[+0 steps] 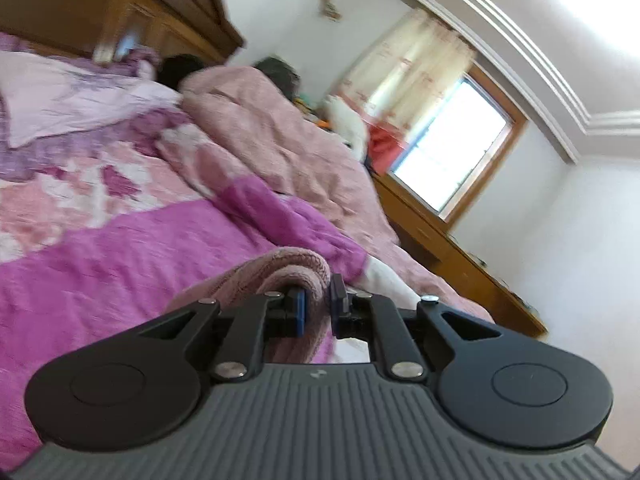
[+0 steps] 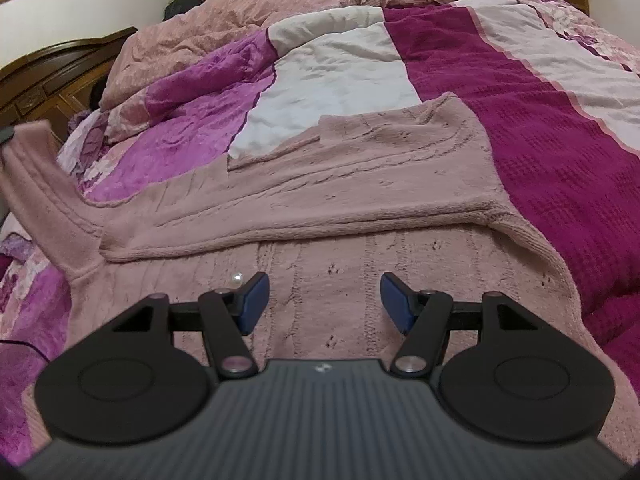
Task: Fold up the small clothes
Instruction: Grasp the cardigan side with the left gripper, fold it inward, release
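Note:
A dusty-pink knitted sweater [image 2: 340,208] lies spread on the bed, one sleeve folded across its body. My left gripper [image 1: 318,300] is shut on a bunched fold of this sweater [image 1: 288,272] and holds it lifted above the bedspread; in the right wrist view that raised part of the sweater [image 2: 28,160] shows at the far left. My right gripper [image 2: 324,300] hovers just over the sweater's lower body with its blue pads [image 2: 394,300] wide apart and nothing between them. A small white pearl button [image 2: 237,279] sits on the knit by the left pad.
The bed carries a magenta, white and pink patchwork bedspread [image 2: 540,128] and a heaped pink quilt [image 1: 280,132]. A wooden headboard [image 1: 168,8] stands behind. A window with a curtain [image 1: 448,148], a wooden desk [image 1: 460,256] and a white plush toy [image 1: 348,124] lie beyond the bed.

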`<state>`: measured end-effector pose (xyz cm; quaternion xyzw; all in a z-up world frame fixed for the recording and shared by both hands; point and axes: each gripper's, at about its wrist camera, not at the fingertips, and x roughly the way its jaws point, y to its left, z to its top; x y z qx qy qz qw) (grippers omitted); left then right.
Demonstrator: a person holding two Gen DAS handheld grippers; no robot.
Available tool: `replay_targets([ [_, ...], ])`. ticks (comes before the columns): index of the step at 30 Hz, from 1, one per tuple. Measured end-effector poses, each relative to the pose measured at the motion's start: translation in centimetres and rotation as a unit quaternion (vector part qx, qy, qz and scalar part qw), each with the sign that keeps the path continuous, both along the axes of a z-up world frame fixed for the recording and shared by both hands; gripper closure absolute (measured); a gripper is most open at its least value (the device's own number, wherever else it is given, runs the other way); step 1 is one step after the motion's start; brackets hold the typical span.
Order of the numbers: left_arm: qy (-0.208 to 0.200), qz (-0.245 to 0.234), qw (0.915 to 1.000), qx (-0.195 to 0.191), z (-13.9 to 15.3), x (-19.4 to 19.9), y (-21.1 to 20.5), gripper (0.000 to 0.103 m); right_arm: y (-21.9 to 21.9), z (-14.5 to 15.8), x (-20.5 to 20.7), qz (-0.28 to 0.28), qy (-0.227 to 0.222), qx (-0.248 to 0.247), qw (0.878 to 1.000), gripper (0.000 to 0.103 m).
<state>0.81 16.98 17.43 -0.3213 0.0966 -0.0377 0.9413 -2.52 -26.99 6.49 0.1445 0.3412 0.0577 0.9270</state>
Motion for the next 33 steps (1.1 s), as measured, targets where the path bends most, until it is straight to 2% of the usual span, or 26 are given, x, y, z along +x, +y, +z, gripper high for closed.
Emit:
replay_targets([
  [5,0.007,-0.047,0.9981,0.039,-0.2,0.9,-5.9,0.091,-0.8,-0.2,-0.2,-0.008,-0.001,0.012,1.0,0.039],
  [10,0.036,-0.084,0.9922,0.084,-2.6,2.5,-11.8,0.091,-1.8,-0.3,-0.2,-0.018,-0.004,0.024,1.0,0.039],
  [15,0.088,-0.115,0.9833,0.11,-6.7,4.2,-16.0,0.09,-2.5,-0.5,-0.2,-0.028,-0.002,0.033,0.999,0.039],
  [20,0.168,-0.13,0.9678,0.135,-11.1,6.2,-18.1,0.088,-2.9,-1.0,-0.1,-0.031,0.004,0.039,0.999,0.039],
  [21,0.186,-0.135,0.9633,0.138,-11.8,6.6,-18.3,0.077,-2.9,-1.1,-0.1,-0.032,0.005,0.04,0.999,0.039],
  [22,0.204,-0.14,0.9584,0.143,-12.4,6.8,-18.5,0.069,-2.9,-1.2,-0.1,-0.033,0.005,0.041,0.999,0.039],
  [23,0.224,-0.147,0.9523,0.147,-13.0,7.0,-18.7,0.053,-3.0,-1.2,-0.1,-0.033,0.006,0.041,0.999,0.039],
  [24,0.236,-0.156,0.9473,0.15,-13.5,7.2,-18.8,0.051,-3.0,-1.3,0.0,-0.033,0.007,0.042,0.999,0.039],
  [27,0.238,-0.162,0.9421,0.172,-13.6,6.7,-19.1,0.05,-3.0,-1.2,0.0,-0.032,0.007,0.041,0.999,0.039],
  [30,0.26,-0.168,0.9328,0.185,-12.2,5.9,-18.6,0.048,-2.8,-0.8,0.1,-0.027,0.003,0.039,0.999,0.039],
  [33,0.275,-0.161,0.9288,0.189,-10.1,4.1,-17.3,0.046,-2.1,0.1,0.3,-0.012,-0.008,0.033,0.999,0.039],
])
